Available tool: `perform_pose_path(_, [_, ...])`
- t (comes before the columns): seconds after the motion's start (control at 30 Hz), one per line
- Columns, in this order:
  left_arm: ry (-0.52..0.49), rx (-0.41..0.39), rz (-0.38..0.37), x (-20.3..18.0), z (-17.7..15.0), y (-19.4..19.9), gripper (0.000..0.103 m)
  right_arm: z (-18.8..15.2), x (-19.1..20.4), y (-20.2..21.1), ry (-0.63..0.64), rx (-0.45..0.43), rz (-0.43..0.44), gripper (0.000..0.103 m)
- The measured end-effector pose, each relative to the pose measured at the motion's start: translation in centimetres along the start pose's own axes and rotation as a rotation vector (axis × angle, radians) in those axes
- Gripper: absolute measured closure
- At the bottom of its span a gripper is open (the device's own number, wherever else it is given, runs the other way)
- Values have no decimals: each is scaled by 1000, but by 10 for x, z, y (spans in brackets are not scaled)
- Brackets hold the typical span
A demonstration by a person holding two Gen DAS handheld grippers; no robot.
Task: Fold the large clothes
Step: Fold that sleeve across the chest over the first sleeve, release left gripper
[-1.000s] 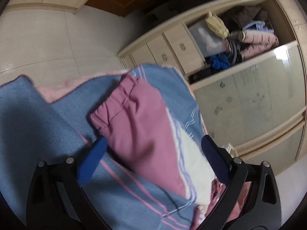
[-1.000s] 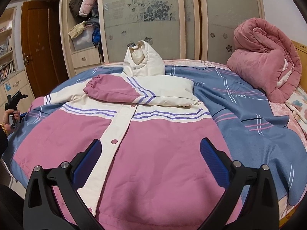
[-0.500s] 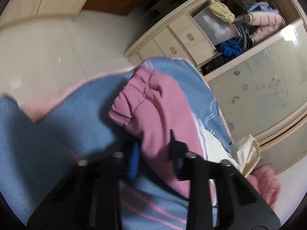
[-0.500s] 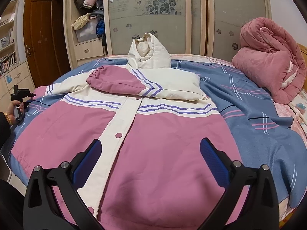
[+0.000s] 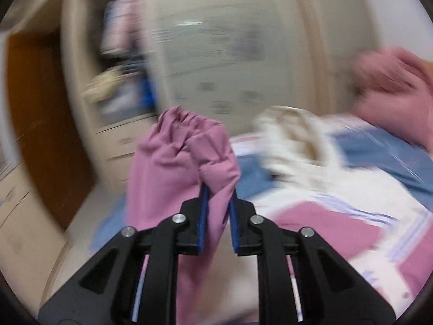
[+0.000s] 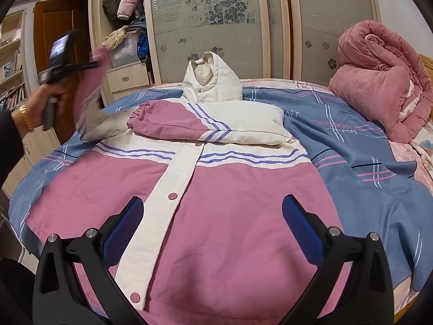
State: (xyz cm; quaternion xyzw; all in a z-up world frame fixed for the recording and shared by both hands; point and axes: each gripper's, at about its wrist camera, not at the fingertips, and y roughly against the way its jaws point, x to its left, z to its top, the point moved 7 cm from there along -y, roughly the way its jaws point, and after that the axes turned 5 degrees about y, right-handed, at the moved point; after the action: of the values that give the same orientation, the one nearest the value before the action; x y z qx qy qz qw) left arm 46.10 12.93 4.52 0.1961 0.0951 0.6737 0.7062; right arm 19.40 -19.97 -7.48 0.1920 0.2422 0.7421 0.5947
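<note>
A pink and cream hooded jacket (image 6: 216,197) lies front up on the bed, its cream hood (image 6: 211,81) at the far side. One sleeve (image 6: 189,124) is folded across the chest. My left gripper (image 5: 217,197) is shut on the pink cuff of the other sleeve (image 5: 186,159) and holds it up off the bed. In the right wrist view that gripper (image 6: 89,66) and the lifted sleeve (image 6: 89,94) show at the far left, blurred. My right gripper (image 6: 211,230) is open and empty, above the jacket's lower hem.
The bed has a blue checked sheet (image 6: 351,140). A rolled pink quilt (image 6: 384,86) sits at its far right. A wardrobe with sliding glass doors (image 6: 213,27) and an open shelf of clothes (image 6: 127,35) stands behind. A brown door (image 6: 51,27) is at the left.
My left gripper has closed on the sleeve cuff and lifted it off the bed, swinging toward the jacket. My right gripper has stayed open and moved little.
</note>
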Motion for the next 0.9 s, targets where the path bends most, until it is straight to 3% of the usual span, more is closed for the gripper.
perform_pose_path(0.03, [-34,27,-28,-29,-7,-9,55,0,0,1,2,-1,1,1])
perform_pose_path(0.07, [-71,75,-27,-56,-23,-23,7,0,0,1,4,1,1,1])
perform_pose_path(0.1, [-90,136,-7,-79,-44,-41,3,0,0,1,3,3,6,1])
perform_pose_path(0.2, [-83,273,-24,-114,-99,-62,2,0,-2,3,-6,3,18,1])
perform_pose_path(0.33, [70,293,-87,-131,-134,-13,2,-1,-5,8,-6,1,25,1])
perform_pose_path(0.43, [184,249,-74,-127,-141,73,2,1,-10,14,-17,-14,21,1])
perform_pose_path(0.5, [162,231,3,-134,-134,118,2,2,-14,18,-26,-25,20,1])
perform_pose_path(0.57, [79,217,50,-145,-125,171,2,3,-16,24,-28,-35,15,1])
perform_pose_path(0.63, [72,133,79,-146,-121,229,2,5,-17,30,-26,-44,12,1])
perform_pose_path(0.77, [123,19,156,-130,-134,291,2,7,-17,52,-16,-81,-2,1])
perform_pose_path(0.9, [152,55,150,-128,-152,287,2,-4,-17,61,-9,-82,-28,1])
